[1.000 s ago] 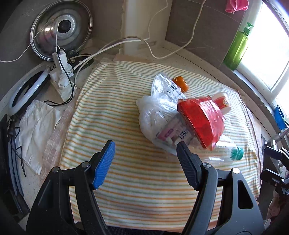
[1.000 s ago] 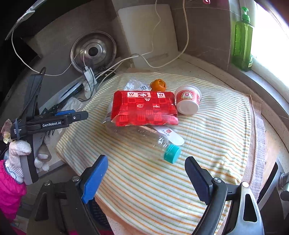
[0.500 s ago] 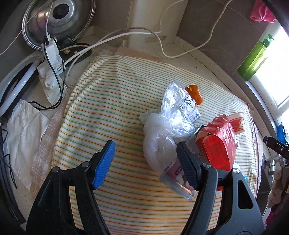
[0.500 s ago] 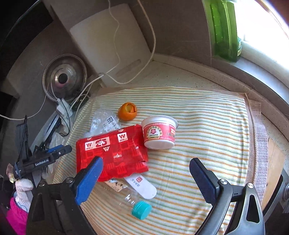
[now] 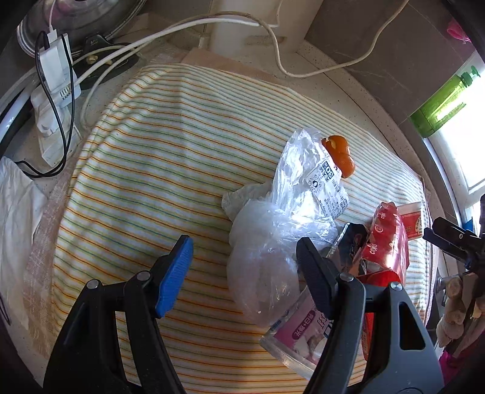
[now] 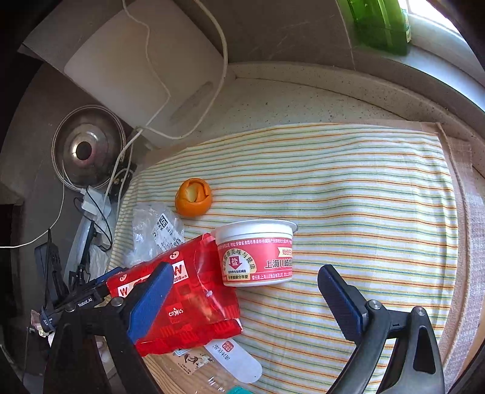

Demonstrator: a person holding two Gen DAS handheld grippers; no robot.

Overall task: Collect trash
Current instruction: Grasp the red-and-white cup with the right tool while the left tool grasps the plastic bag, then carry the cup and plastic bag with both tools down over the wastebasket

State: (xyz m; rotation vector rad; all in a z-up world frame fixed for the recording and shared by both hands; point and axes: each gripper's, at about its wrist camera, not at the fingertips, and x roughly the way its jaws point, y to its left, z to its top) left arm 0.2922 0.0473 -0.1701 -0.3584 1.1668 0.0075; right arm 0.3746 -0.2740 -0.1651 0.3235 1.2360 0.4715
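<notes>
left tongs (image 5: 242,272): spread, empty, straddling clear bag (image 5: 266,260) for pickup | right tongs (image 6: 245,291): spread wide, empty, tub (image 6: 256,253) just ahead between tips | trash heaped together on cloth (image 6: 348,188)

Speckled stone tabletop (image 6: 272,100) w/ striped cloth (image 5: 169,157) spread over it. Grey tiled wall (image 5: 379,33) behind, bright window (image 5: 466,127) at right, sunlight across cloth. White cutting board (image 6: 136,69) leans on wall, steel pot lid (image 6: 86,148) beside it; white cables (image 5: 182,28) nearby.
</notes>
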